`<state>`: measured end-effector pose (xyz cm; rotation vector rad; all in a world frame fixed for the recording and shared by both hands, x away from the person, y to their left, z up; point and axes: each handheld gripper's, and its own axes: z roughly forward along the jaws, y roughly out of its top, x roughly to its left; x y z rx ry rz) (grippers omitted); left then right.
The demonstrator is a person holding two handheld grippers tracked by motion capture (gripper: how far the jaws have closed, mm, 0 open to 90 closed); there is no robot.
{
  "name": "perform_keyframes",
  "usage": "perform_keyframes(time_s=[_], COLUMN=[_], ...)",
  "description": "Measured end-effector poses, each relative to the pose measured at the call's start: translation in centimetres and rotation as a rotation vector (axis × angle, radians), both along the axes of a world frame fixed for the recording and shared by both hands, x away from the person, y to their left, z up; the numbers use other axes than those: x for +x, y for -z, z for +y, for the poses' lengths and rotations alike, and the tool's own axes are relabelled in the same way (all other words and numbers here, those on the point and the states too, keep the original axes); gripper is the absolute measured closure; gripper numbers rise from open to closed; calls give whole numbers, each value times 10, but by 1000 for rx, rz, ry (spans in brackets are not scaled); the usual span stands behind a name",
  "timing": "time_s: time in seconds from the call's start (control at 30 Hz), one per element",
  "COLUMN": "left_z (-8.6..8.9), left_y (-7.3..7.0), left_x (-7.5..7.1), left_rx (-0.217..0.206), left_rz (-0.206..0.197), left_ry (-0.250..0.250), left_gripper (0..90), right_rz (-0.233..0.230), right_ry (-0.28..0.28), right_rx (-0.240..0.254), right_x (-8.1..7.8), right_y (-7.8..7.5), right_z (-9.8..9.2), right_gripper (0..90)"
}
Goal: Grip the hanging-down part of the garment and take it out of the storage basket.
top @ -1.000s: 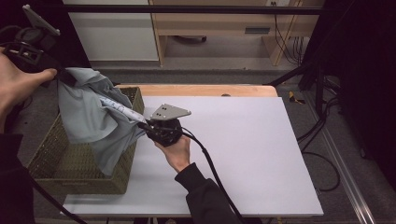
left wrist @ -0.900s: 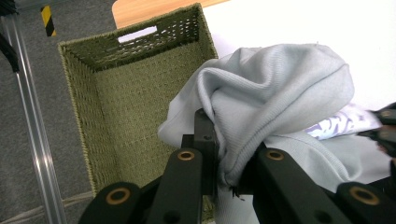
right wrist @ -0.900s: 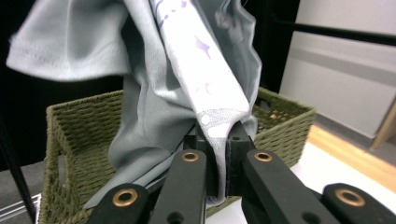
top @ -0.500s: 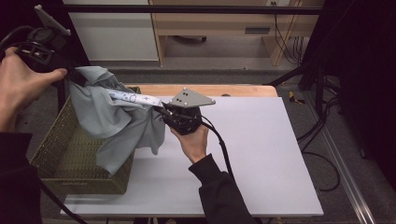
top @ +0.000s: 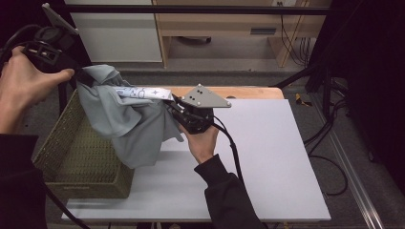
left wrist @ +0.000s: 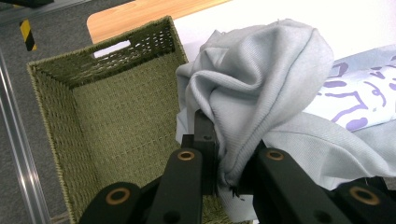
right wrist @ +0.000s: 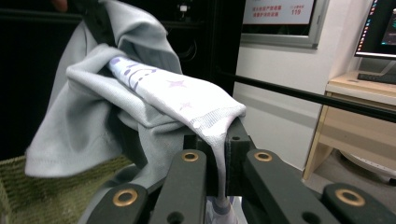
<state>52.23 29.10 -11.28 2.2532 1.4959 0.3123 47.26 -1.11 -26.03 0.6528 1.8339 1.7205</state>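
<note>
Overhead, white table (top: 267, 157) in a dark room, both grippers' jaws clamped on grey garment (top: 129, 129) above green basket (top: 71, 157).

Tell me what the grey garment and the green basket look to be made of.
Grey garment: probably soft knit jersey, matte; fine ribbing and loose folds show, with a stitched hem. Its patterned part is white with purple print. Green basket: woven fibre or plastic cord, matte; a regular weave and cut-out handle show. Which one is unclear.
</note>
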Motion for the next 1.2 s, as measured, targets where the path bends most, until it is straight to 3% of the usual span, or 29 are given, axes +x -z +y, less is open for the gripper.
perform_keyframes(time_s=[0.23, 0.4, 0.53, 0.77, 0.8, 0.9, 0.93, 1.0, 1.07, 1.1, 1.17, 1.2], left_z=[-4, -11, -12, -14, -16, -21, -21, -26, -28, -29, -30, -28], left_y=[0, 2, 3, 6, 7, 9, 9, 12, 13, 14, 15, 15], left_x=[1, 3, 4, 6, 6, 7, 7, 8, 9, 9, 9, 9], left_rx=[-8, -7, 5, 12, 15, 23, 23, 33, 36, 40, 46, 46], left_rz=[0, 2, 4, 13, 17, 22, 22, 30, 32, 30, 28, 29], left_ry=[13, 28, 20, 21, 24, 34, 34, 42, 45, 43, 39, 37], left_gripper=[828, 827, 827, 827, 827, 827, 827, 828, 828, 828, 828, 828], right_rz=[-18, -42, -16, 70, 108, 158, 158, 210, 217, 229, 231, 244], right_ry=[23, 45, 27, -29, -45, -63, -63, -82, -83, -90, -84, -74], right_rx=[1, 28, -8, -68, -83, -98, -98, -102, -107, -130, -137, -146], right_x=[-1, -5, -1, 5, 7, 9, 9, 11, 11, 12, 12, 10], right_y=[-4, -8, -2, 29, 44, 66, 66, 88, 92, 102, 104, 110], right_z=[-5, -10, -10, -9, -7, -2, -2, 4, 6, 11, 12, 15], right_gripper=[888, 887, 887, 883, 882, 879, 879, 873, 868, 824, 779, 621])
